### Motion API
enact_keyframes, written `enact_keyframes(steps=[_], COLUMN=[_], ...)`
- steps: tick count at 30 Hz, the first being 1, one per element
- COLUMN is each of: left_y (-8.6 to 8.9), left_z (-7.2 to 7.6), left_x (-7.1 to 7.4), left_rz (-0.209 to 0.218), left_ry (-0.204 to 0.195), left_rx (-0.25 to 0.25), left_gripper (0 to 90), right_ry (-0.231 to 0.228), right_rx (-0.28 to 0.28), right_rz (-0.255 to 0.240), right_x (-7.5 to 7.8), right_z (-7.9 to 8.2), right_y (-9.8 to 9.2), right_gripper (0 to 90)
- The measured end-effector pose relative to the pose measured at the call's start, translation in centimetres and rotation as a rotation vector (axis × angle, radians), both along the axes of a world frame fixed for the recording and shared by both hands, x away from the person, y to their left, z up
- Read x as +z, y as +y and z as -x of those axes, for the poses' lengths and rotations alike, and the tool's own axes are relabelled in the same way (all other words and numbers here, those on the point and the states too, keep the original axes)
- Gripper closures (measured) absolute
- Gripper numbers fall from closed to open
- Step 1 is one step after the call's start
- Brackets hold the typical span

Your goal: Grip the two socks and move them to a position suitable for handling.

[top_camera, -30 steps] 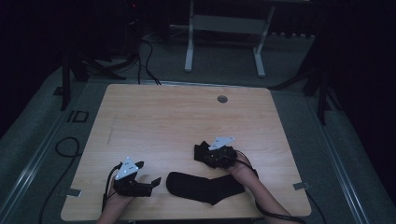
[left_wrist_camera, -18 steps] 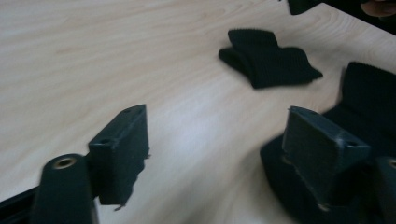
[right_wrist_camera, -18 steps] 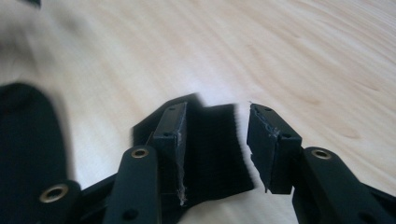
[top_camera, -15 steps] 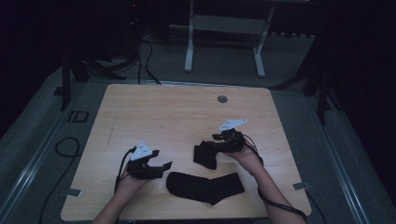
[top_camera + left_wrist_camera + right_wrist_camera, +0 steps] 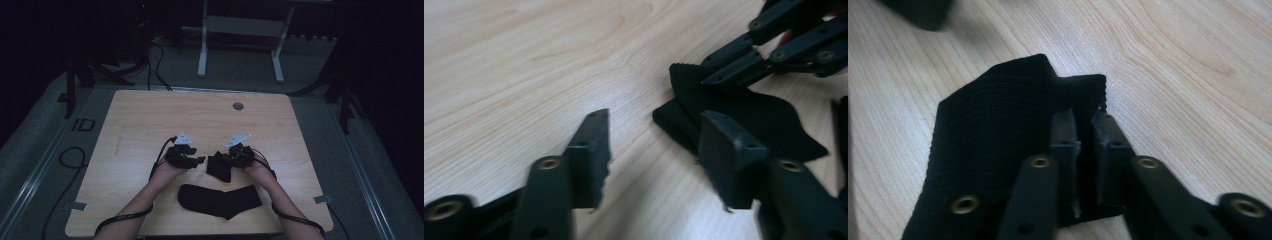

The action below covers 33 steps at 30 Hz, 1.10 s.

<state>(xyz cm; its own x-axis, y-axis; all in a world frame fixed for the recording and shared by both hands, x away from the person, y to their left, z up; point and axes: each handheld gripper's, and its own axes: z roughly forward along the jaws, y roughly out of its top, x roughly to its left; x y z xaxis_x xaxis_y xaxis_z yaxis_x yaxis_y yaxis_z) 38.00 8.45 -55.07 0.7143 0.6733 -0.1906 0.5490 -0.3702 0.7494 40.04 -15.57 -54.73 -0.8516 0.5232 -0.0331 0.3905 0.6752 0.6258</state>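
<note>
Dim grey floor surrounds the pale wooden desk (image 5: pixel 150 125), with cables trailing at the far left and the white legs of a stand (image 5: pixel 240 45) beyond the far edge. A small round grommet (image 5: pixel 238 106) sits near the far side of the desk.

My right tongs (image 5: pixel 226 159) are pinching a small black sock (image 5: pixel 219 167), which lies bunched near the middle of the desk; the right gripper view shows both pads pressed on a fold at the sock's ribbed edge (image 5: pixel 1013 115), the jaws almost together with only the cloth between them. They have just been closing.

My left tongs (image 5: pixel 199 160) sit just left of that sock, pointing toward it. Their jaws have just been closing but stand partly spread, with bare wood between them in the left gripper view (image 5: pixel 654 150). One pad is right beside the sock's near edge (image 5: pixel 744 115); I cannot tell whether it touches.

A second black sock (image 5: pixel 220 200) lies flat and stretched out on the near side of the desk, between my forearms, apart from both tongs.
</note>
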Motion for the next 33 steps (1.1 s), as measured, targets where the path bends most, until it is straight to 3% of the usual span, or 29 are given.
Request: enact_keyframes(steps=[3, 5, 8, 13, 18, 23, 25, 28, 33], left_y=[-0.7, -1.3, -1.9, -2.4, -2.2, -0.5, -0.1, 2.0, 3.0], left_z=[-0.8, -1.0, -1.3, -1.3, -0.6, 0.2, 0.3, 1.1, 2.5], left_x=[-0.7, -1.0, -1.5, -1.9, -1.3, -0.3, -0.2, 0.2, 0.8], left_rz=[0.031, 0.015, 0.005, 0.022, -0.026, -0.016, -0.020, 0.001, 0.029], left_ry=[0.043, 0.060, 0.066, 0.073, 0.035, 0.005, 0.004, 0.015, 0.004], left_rx=[-0.029, -0.052, -0.062, -0.049, -0.039, 0.018, 0.029, 0.069, 0.041], left_gripper=[49.8, 50.0, 57.7, 87.5, 90.0, 90.0, 90.0, 89.9, 89.8], right_ry=[-0.010, -0.013, -0.019, -0.020, -0.044, -0.074, -0.082, -0.097, -0.083], right_rx=[0.004, 0.005, 0.008, 0.005, -0.005, -0.028, -0.036, -0.070, -0.099], right_rz=[-0.003, -0.005, -0.002, 0.000, -0.017, -0.057, -0.066, -0.095, -0.148], right_x=[-0.1, -0.2, -0.2, -0.2, 0.2, 1.3, 1.6, 2.5, 2.9], right_z=[0.0, 0.0, 0.0, 0.0, 0.3, 0.8, 1.0, 1.2, 1.2], right_y=[0.0, 0.0, 0.2, 0.2, -0.3, -1.5, -1.9, -3.5, -5.2], right_gripper=[85.3, 85.7, 86.1, 86.2, 87.1, 87.3, 87.3, 87.3, 87.3])
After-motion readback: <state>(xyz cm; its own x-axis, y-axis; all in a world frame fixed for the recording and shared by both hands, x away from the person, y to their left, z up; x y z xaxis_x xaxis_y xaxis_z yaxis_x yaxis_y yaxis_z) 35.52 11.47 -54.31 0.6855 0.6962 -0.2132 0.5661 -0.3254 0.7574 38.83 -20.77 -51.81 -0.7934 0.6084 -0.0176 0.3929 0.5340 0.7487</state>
